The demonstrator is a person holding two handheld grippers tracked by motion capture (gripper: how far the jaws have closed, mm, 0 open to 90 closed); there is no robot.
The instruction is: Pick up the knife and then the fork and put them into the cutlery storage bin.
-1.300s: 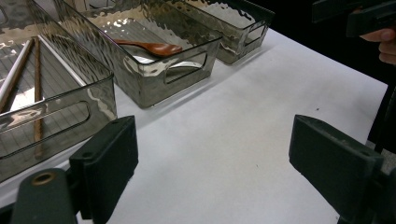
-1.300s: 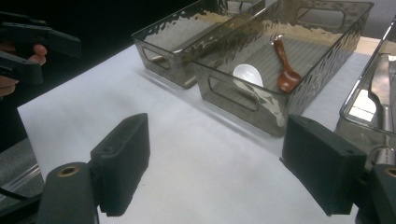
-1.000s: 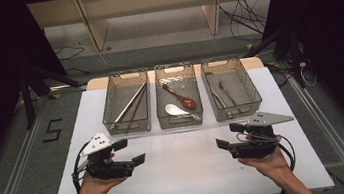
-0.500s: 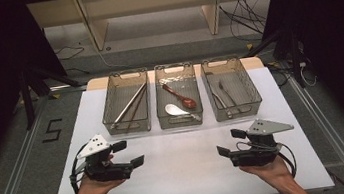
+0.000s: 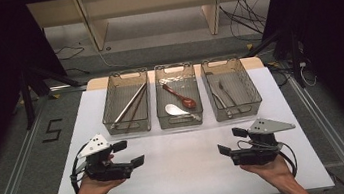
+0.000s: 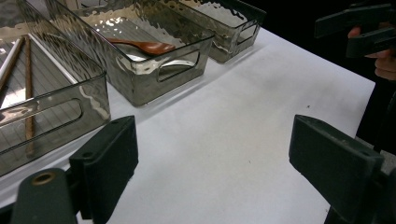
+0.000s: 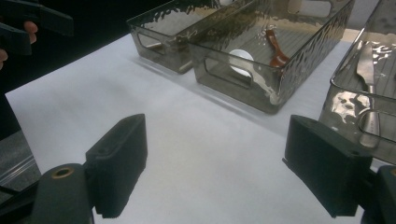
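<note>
Three clear grey bins stand in a row at the far side of the white table point(image 5: 185, 171). The left bin point(image 5: 112, 116) holds chopsticks point(image 5: 128, 107). In the middle bin point(image 5: 181, 121) lie a red spoon point(image 5: 180, 97) and a white spoon point(image 5: 176, 109). Metal cutlery point(image 5: 222, 93) rests in the right bin point(image 5: 238, 112). My left gripper point(image 5: 129, 153) is held open and empty over the near left of the table. My right gripper point(image 5: 232, 141) is open and empty at the near right. The jaws of my left gripper point(image 6: 219, 172) and my right gripper point(image 7: 222, 168) frame bare table.
The table's near edge runs just below both hands. Metal rails flank the table on the floor, and a "5" mark point(image 5: 52, 130) lies at the left. Shelving legs and cables point(image 5: 244, 12) stand beyond the far edge.
My right gripper has drawn back a little toward the near edge. The left gripper has barely moved. Both stay open.
</note>
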